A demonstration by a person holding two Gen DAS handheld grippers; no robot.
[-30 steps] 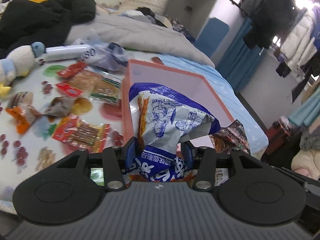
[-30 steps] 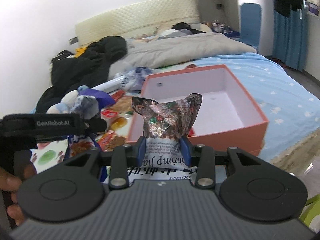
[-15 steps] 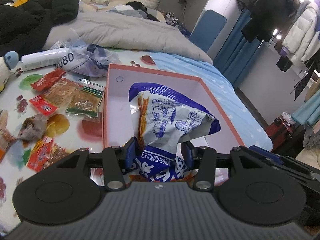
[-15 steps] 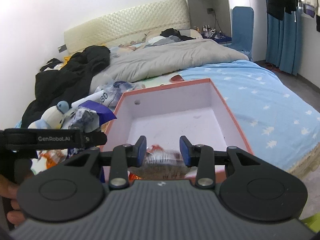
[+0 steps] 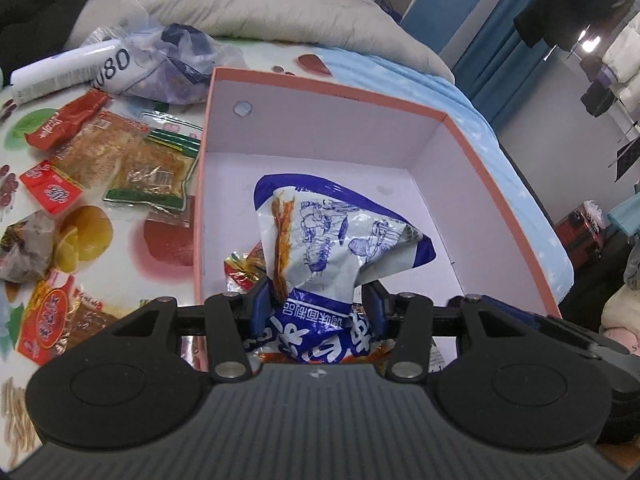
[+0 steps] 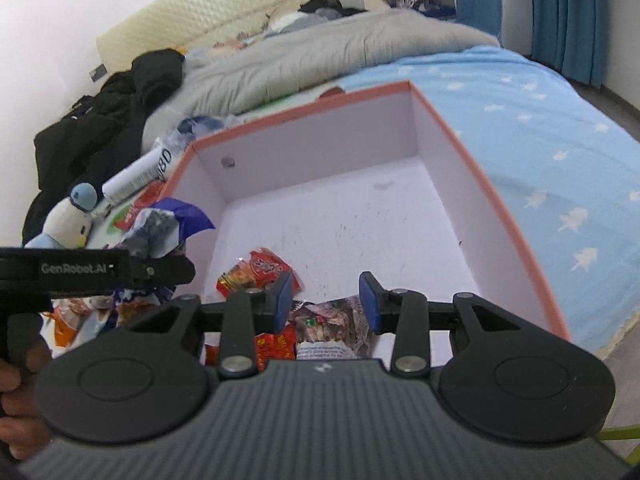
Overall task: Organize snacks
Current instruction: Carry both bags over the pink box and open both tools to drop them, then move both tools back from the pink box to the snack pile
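My left gripper [image 5: 316, 306] is shut on a blue and white snack bag [image 5: 340, 236] and holds it over the near end of the orange box [image 5: 500, 176]. My right gripper [image 6: 325, 300] is open above the same box [image 6: 500, 208]. A dark foil snack bag [image 6: 332, 320] lies on the box floor just below its jaws, beside red snack packets [image 6: 260, 270]. The left gripper and its blue bag [image 6: 160, 224] show at the left of the right wrist view.
Several snack packets [image 5: 132, 160] lie on the patterned sheet left of the box, with a white tube [image 5: 68, 68] and a plastic bag [image 5: 176, 64] behind them. A penguin plush [image 6: 68, 216], a black coat [image 6: 116, 116] and a grey duvet [image 6: 320, 52] lie further back.
My right gripper opened and let the dark foil bag drop into the box. My left gripper carried the blue and white bag from beside the box to over its near end.
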